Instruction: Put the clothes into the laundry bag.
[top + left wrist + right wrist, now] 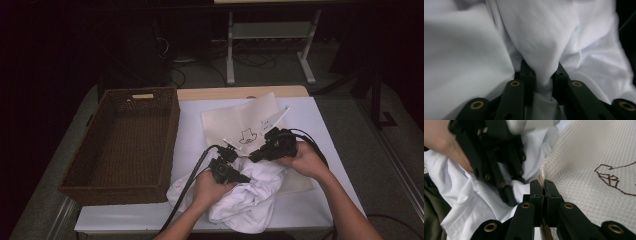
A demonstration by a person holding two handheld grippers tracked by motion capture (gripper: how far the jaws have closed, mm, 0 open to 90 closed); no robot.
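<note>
- Our left gripper (543,80) is pinching a fold of the white garment (250,195).
- Our right gripper (543,192) is clamping the cream bag's (586,165) edge, jaws pressed together.

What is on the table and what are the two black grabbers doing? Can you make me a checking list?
Surface: table with a white cover, a wooden strip along its far edge.
Job's things: white garment bunched at the near edge; cream bag with a stitched outline drawing, lying partly under it.
Clutter: empty brown wicker basket on the left.
Grippers: left gripper pinches a fold of the white garment; right gripper is clamped on the cream bag's edge.
Cables: a black cable trails from the left gripper toward the near edge; another loops behind the right gripper.
Surroundings: dark room, white frame legs and loose wires on the floor beyond the table.
</note>
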